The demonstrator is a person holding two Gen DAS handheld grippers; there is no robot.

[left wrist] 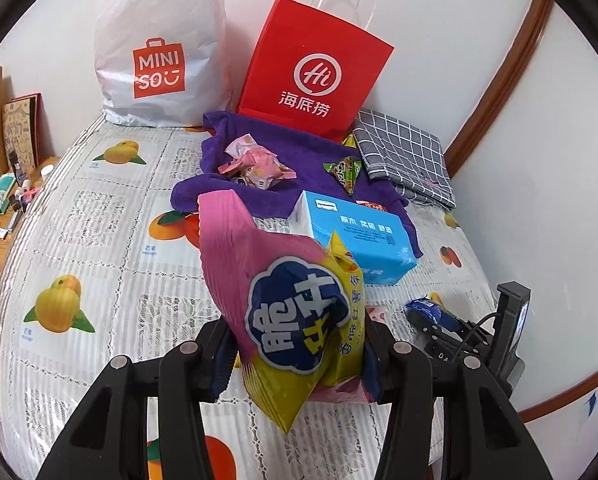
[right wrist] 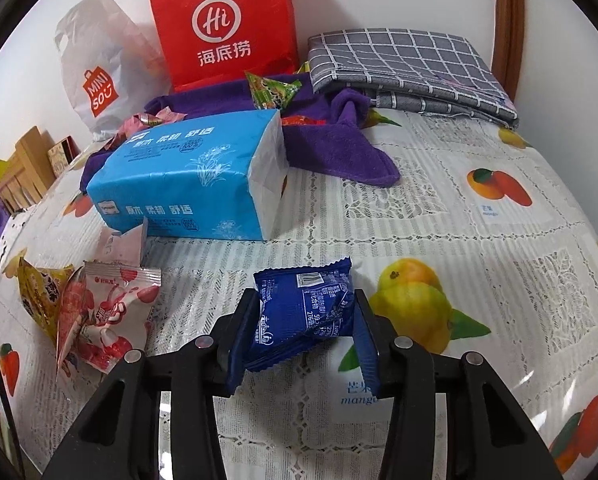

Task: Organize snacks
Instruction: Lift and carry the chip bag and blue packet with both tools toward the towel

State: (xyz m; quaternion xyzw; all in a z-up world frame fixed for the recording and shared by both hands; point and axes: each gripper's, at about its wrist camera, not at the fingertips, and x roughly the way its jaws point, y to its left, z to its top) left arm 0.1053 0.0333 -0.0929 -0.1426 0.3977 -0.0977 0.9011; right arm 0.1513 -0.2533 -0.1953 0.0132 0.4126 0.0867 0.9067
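Note:
My left gripper [left wrist: 299,360] is shut on a pink and yellow chip bag [left wrist: 287,304], held upright above the table. My right gripper [right wrist: 303,328] is shut on a small blue snack packet [right wrist: 307,312], just above the tablecloth; the packet also shows in the left wrist view [left wrist: 427,312]. Pink candy packets [left wrist: 255,164] and a green triangular snack [left wrist: 345,172] lie on a purple towel [left wrist: 291,156]. More pink and yellow snack packets [right wrist: 87,304] lie left of my right gripper.
A blue tissue pack [right wrist: 187,184] lies mid-table on the fruit-print tablecloth [right wrist: 479,264]. A red paper bag [left wrist: 315,68] and a white MINISO bag [left wrist: 159,52] stand against the back wall. A folded grey checked cloth [right wrist: 411,64] lies at the back right.

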